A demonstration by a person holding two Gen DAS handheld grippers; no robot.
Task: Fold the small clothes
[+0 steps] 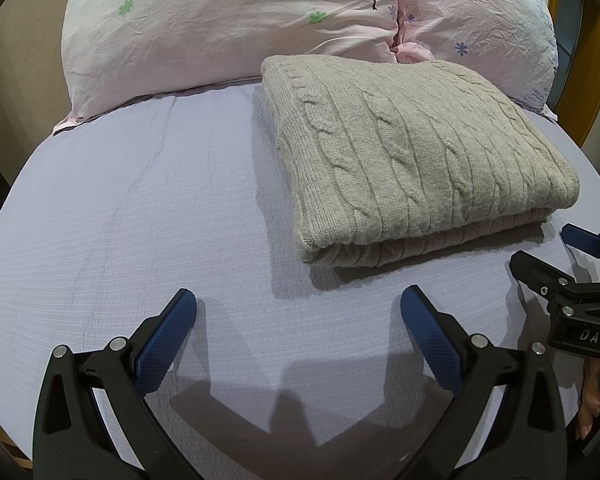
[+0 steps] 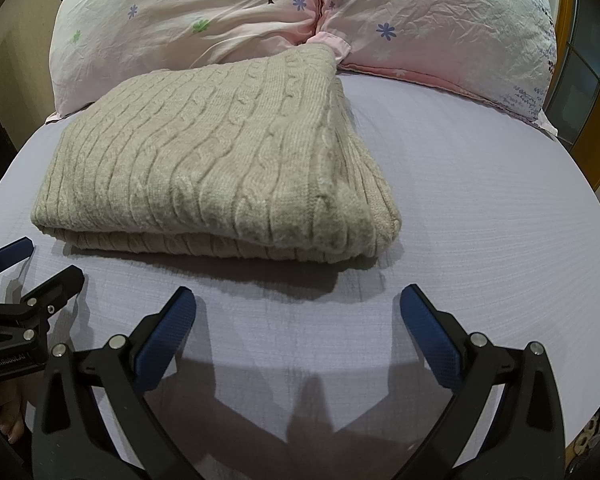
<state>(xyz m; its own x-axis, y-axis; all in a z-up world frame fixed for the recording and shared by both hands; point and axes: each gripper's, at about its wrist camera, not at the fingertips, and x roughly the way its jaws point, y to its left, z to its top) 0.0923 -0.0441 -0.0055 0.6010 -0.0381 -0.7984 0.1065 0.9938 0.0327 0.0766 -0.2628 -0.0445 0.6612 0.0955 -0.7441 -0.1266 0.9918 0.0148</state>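
Blue-padded fingers of the left gripper point(image 1: 298, 304) fill the bottom of the left wrist view, spread wide with nothing between them, hovering over the pale lilac bed sheet point(image 1: 140, 208) and casting a dark forked shadow on it. Off to its right the right gripper point(image 2: 298, 304) shows at the frame edge; in its own view its fingers are likewise spread wide and empty, just above the sheet.

Ahead of both lies the sweater point(image 1: 412, 152) — a beige cable-knit, folded into a thick rectangular stack and resting flat on the sheet. Its folded edge faces the grippers, with the layers visible along that near side. From the left wrist it sits ahead and to the right; from the right wrist, ahead and to the left point(image 2: 212, 160). Neither gripper touches it.

Behind the sweater two pink flowered pillows point(image 1: 228, 28) lean at the head of the bed — the sweater's far corner sits right up against the seam where they meet.
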